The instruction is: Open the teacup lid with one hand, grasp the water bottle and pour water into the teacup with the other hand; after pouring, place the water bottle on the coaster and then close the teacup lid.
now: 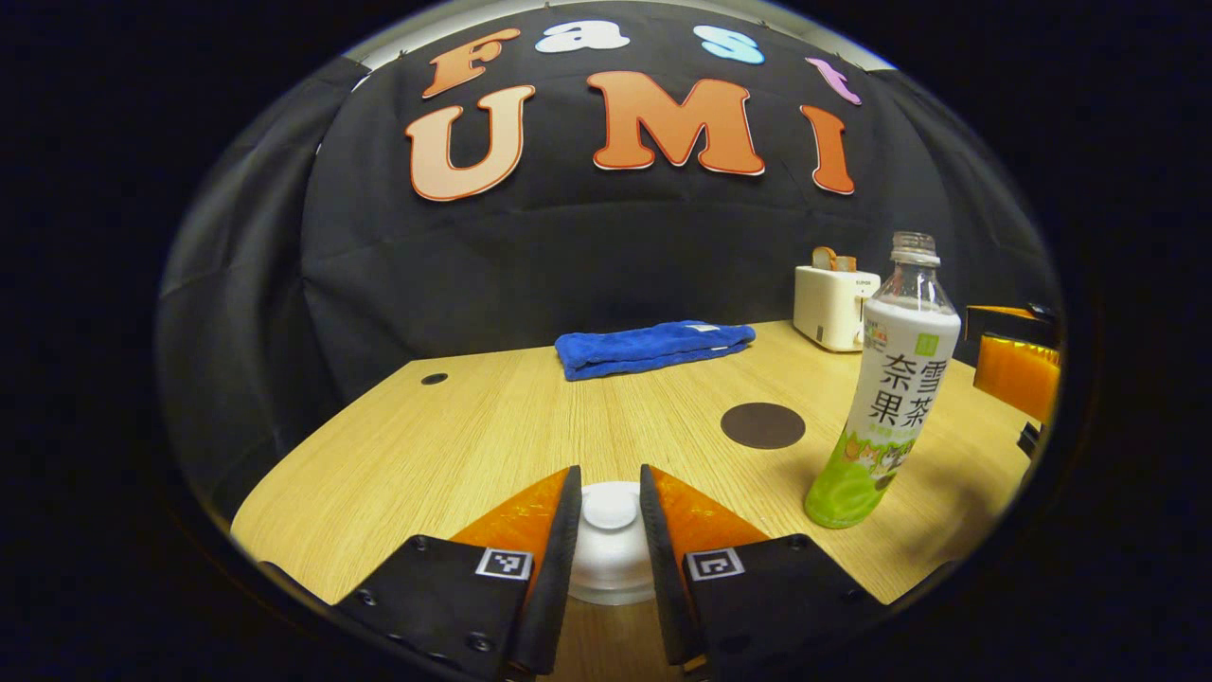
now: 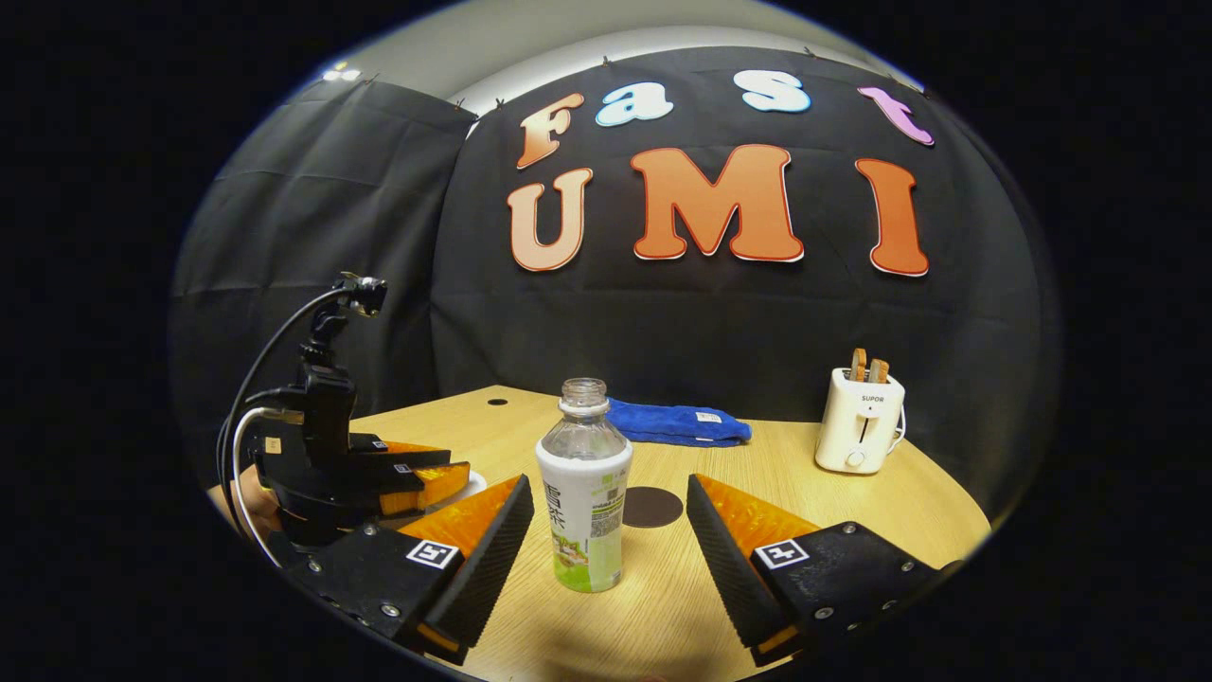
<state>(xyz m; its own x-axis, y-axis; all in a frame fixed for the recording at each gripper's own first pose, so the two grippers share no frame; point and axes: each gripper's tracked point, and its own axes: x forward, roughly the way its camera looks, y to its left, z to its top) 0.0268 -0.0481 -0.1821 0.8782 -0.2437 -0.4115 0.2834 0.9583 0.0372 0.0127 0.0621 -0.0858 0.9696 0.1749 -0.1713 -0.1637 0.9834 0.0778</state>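
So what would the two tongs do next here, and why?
Probably the left tongs close on the knob of the white teacup lid and lift it: their fingers flank the knob, with slight gaps on both sides. The bottle stands uncapped between the open right tongs, untouched, so the cup needs uncovering first.

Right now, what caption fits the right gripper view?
Open right tongs face the uncapped water bottle, coaster behind it.

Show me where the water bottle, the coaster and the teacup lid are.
water bottle point(image 2: 584, 493), right gripper view, label on its body
coaster point(image 1: 762, 424), left gripper view, middle of its top
teacup lid point(image 1: 610, 507), left gripper view, its knob
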